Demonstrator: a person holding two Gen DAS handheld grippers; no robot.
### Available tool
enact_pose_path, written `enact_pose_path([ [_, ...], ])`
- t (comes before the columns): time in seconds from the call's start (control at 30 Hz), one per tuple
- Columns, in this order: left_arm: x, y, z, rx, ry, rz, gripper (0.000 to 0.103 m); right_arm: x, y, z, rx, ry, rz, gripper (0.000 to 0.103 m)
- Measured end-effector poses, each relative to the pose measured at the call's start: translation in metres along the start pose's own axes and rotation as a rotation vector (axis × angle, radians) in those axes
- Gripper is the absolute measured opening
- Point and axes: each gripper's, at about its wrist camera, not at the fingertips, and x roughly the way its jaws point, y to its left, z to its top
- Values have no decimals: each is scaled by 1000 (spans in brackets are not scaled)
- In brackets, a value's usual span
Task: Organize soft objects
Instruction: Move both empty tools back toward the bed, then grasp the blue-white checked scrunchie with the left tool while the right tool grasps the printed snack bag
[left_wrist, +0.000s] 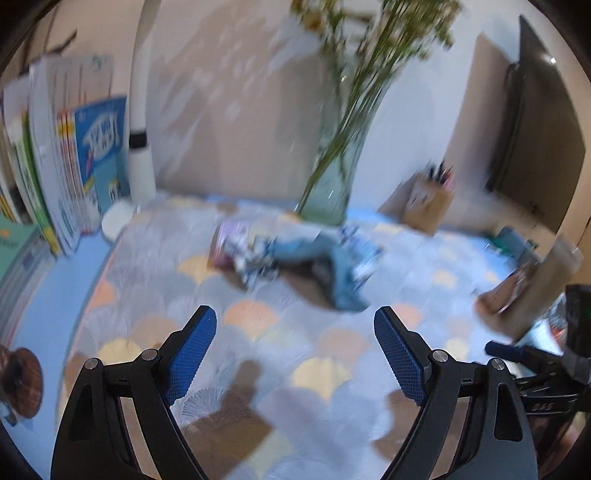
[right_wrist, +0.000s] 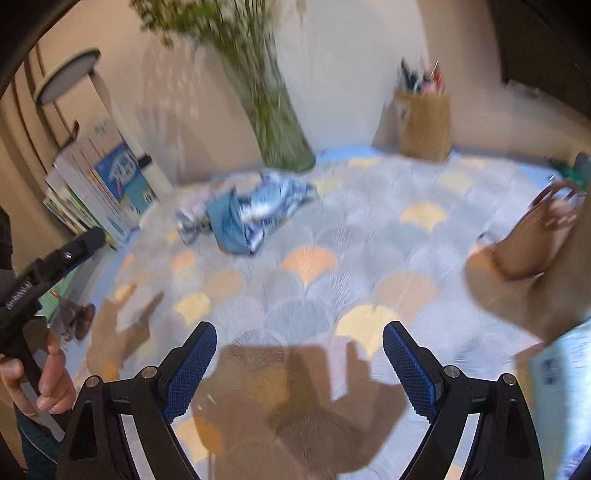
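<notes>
Two claws spread empty, left claw, right claw, crumpled blue cloth ahead

Crumpled blue cloth; glass vase; matt patterned tablecloth.

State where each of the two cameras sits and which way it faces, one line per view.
Left wrist: sits on the left gripper, jaws open and empty, angled down at the crumpled blue cloth before the vase; the right gripper shows at the right edge.
Right wrist: sits on the right gripper, jaws open and empty, angled down at the patterned mat; a hand holding the left gripper shows left.
Shared: cloth, vase, books, pen holder.
</notes>
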Motion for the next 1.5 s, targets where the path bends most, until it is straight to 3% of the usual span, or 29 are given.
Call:
enact_pose_path([
  [0.27,40,22,-32,-80,92,0,85,33,-1,-13,-26,43,-56,91],
  [0.37,36,31,-29,-123,61,-13,86,33,1,-13,-37,31,-79,91],
  [0.7,36,45,-32,-203,69,-47,86,40,8,-13,-76,47,-133,93],
  [0.93,34,42,-30,-184,70,0,85,44,10,-13,-83,66,-142,96],
  [1.0,35,38,-26,-144,120,35,85,49,12,-12,-92,108,-150,103],
  [1.1,26,26,-13,-31,205,78,85,58,25,-7,-137,235,-218,103],
  [1.17,10,23,3,7,183,56,85,60,26,7,-81,309,-140,103],
  [1.27,-2,27,33,18,123,32,86,57,20,39,77,291,88,103],
  [1.33,5,31,53,30,91,57,86,59,16,61,153,245,138,103],
  [1.43,32,37,69,24,74,30,84,65,15,93,205,138,158,102],
  [1.5,56,43,71,-3,89,18,78,75,15,106,235,108,166,96],
])
